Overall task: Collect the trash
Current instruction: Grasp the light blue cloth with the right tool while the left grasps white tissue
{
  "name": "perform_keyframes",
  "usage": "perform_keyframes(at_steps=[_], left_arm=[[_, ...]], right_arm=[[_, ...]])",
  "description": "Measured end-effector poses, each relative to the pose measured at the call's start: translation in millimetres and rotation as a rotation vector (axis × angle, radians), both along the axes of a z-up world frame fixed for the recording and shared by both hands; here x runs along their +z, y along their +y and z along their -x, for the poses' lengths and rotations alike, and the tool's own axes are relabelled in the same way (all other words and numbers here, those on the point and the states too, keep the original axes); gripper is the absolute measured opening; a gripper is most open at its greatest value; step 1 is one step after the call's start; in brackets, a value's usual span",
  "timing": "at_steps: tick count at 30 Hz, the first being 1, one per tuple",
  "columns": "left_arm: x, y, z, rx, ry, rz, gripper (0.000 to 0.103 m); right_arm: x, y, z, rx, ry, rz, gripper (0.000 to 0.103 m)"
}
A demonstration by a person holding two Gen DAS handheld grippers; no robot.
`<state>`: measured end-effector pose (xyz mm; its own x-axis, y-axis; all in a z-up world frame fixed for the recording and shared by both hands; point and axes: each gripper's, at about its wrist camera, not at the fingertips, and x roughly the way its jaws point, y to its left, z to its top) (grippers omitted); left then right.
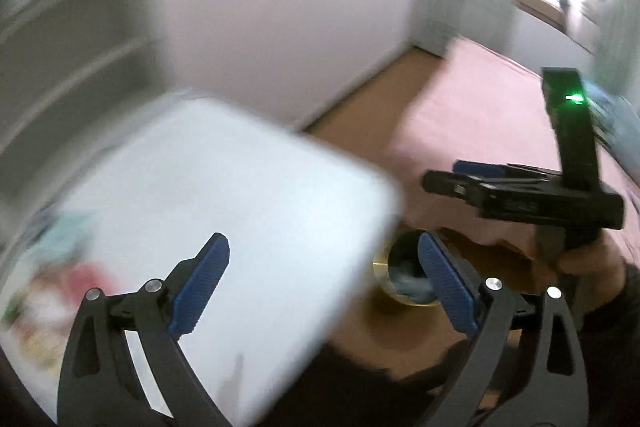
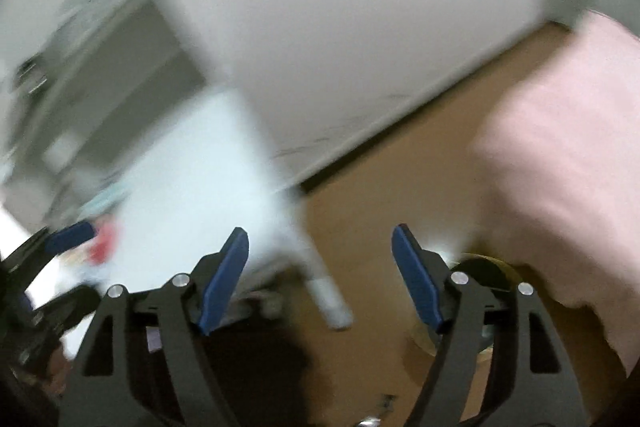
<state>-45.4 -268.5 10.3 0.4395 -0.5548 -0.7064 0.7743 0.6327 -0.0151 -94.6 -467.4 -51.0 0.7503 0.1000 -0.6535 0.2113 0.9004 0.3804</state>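
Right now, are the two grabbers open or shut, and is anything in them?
Left gripper: open, holding nothing.
Right gripper: open, holding nothing.

A white table (image 1: pixel 224 187) carries blurred colourful items (image 1: pixel 60 287); a gold-rimmed bin (image 1: pixel 404 279) stands on the brown floor (image 1: pixel 376 123).

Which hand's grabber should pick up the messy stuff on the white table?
Left, probably. The left gripper hangs open over the white table, near the blurry red item. The right gripper, also open, faces the floor past the table's edge.
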Motion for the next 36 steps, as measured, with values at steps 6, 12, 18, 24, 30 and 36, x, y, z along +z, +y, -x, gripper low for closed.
perform_keyframes(at_steps=[6,12,18,24,30,36], left_arm=[[-9.4,191.7,-49.4,0.428,-0.011,-0.087,0.093],[-41.6,314.5,-57.0,0.685,0.088,-0.09,0.093],[-59.5,344.7,-58.9,0.71,0.134,-0.099,0.093],[-70.4,350.7,-73.5,0.728,0.146,-0.111,0.092],[-72.5,348.1,-81.5,0.736,0.15,-0.104,0.092],[-75.3,340.3,-87.1,0.741,0.149,-0.143,0.058]], right_arm=[[12.2,161.8,-86.9,0.4,0.005,0.085,0.072],[4.1,264.6,-121.5,0.575,0.04,0.2,0.072],[-8.5,302.5,-135.9,0.597,0.094,0.235,0.072],[-10.3,304.5,-121.5,0.613,0.078,0.239,0.023],[7.7,296.5,-104.4,0.614,0.025,0.226,0.021],[18.2,269.8,-88.8,0.575,0.001,0.197,0.021]])
